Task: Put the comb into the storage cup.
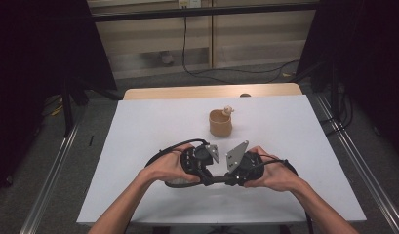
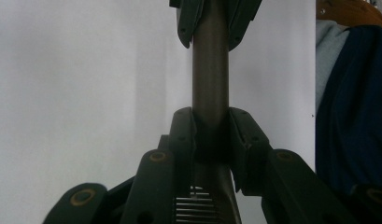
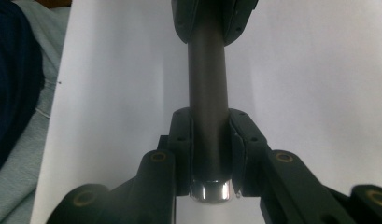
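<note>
I've got a dark rod (image 1: 217,179) held between both grippers, low over the near middle of the white surface (image 1: 138,126). Its long axis runs level, left to right across the high view, roughly parallel to the near edge. One end sits in my left gripper (image 1: 205,178), the other in my right gripper (image 1: 231,179).

In the left gripper view the rod (image 2: 210,70) runs straight away from the camera, and the fingers (image 2: 184,135) pinch it from both sides; the far end goes into the other gripper at the top. The end nearest the camera looks ribbed or threaded, too dark to tell more.

In the right gripper view the rod (image 3: 206,84) also points straight ahead, with a shiny metal end cap (image 3: 211,190) at the camera end. The fingers (image 3: 181,140) here are clamped on the rod, pads tight against its sides.

Both hands sit close together, the two grey three-cornered plates facing each other above the rod.

Other things: a brown cup (image 1: 220,123) stands upright farther back on the surface, well apart from the rod, with a small pale object (image 1: 228,110) at its rim; can't tell what it is. Nothing lies between the cup and the grippers. A black cable (image 1: 163,152) loops off the left gripper.
</note>
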A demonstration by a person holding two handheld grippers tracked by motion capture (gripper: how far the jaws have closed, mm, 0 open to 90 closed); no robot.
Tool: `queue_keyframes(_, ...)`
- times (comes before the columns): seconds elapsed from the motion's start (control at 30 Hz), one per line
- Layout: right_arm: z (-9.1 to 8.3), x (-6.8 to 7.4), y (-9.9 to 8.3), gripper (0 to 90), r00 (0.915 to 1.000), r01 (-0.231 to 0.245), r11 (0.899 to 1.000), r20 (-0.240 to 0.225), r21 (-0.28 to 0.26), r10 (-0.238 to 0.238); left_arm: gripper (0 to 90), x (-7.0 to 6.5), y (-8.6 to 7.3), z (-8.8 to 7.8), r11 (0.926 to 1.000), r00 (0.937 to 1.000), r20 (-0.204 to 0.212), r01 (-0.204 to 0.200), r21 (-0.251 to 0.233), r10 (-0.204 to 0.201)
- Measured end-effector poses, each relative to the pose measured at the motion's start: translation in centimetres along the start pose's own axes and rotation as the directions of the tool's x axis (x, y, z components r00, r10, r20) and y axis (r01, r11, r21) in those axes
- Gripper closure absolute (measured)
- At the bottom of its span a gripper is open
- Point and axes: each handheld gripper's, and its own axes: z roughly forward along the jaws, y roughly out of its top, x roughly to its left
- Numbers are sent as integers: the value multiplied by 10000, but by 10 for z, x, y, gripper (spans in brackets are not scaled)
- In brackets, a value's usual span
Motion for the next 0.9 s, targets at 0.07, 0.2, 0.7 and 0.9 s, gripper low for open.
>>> queue_keyframes(0.07, 0, -1, 0, 728, 9999, -95, 10000, -58, -28, 95, 722, 1, 0, -1, 10000, 9999, 162, -8, 13, 7)
queue_keyframes(0.2, -1, -2, -1, 729, 9994, -294, 9995, -202, -130, 291, 710, 1, 0, 0, 9998, 9999, -68, 114, -137, -115)
queue_keyframes(0.7, -9, -3, -6, 729, 9969, -763, 9963, -205, -386, 755, 160, 5, -1, -12, 9785, 9850, -1401, 722, -1933, -1003)
queue_keyframes(0.9, -13, -4, -10, 729, 9951, -987, 9937, -40, -537, 986, 57, 6, -12, -19, 9602, 9804, -1559, 755, -2691, -1207)
